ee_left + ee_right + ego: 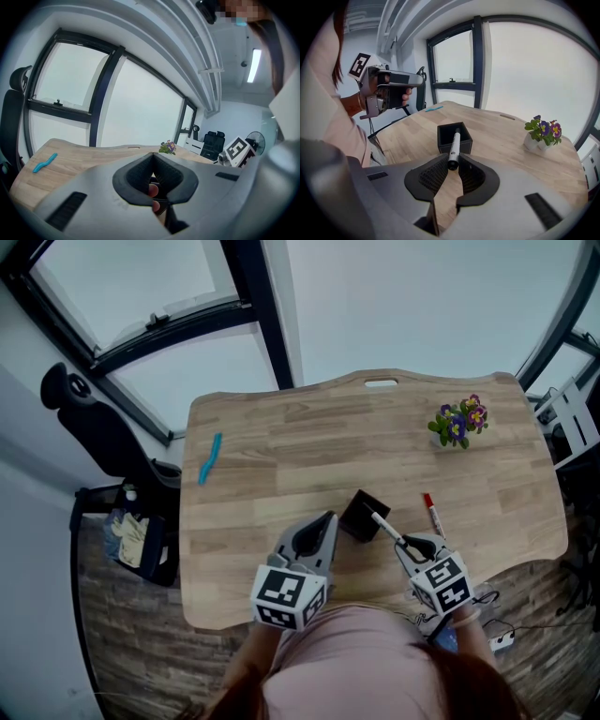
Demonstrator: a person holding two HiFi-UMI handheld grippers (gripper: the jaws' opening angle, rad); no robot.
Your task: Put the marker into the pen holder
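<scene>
A white marker with a black tip (pixel 453 147) is clamped between the jaws of my right gripper (pixel 452 164). It points forward and down, its far end over the opening of the black square pen holder (pixel 443 146). In the head view the marker (pixel 386 528) slants from the right gripper (pixel 403 542) to the holder (pixel 358 517) near the table's front edge. A red-capped marker (pixel 431 514) lies on the table to the right of the holder. My left gripper (pixel 327 518) hovers just left of the holder, and its jaws (pixel 153 153) meet with nothing between them.
A small pot of purple flowers (pixel 459 423) stands at the back right of the wooden table (pixel 281 437). A curved blue object (pixel 209 457) lies near the left edge. A black chair (pixel 84 418) and a bin stand left of the table, with windows behind.
</scene>
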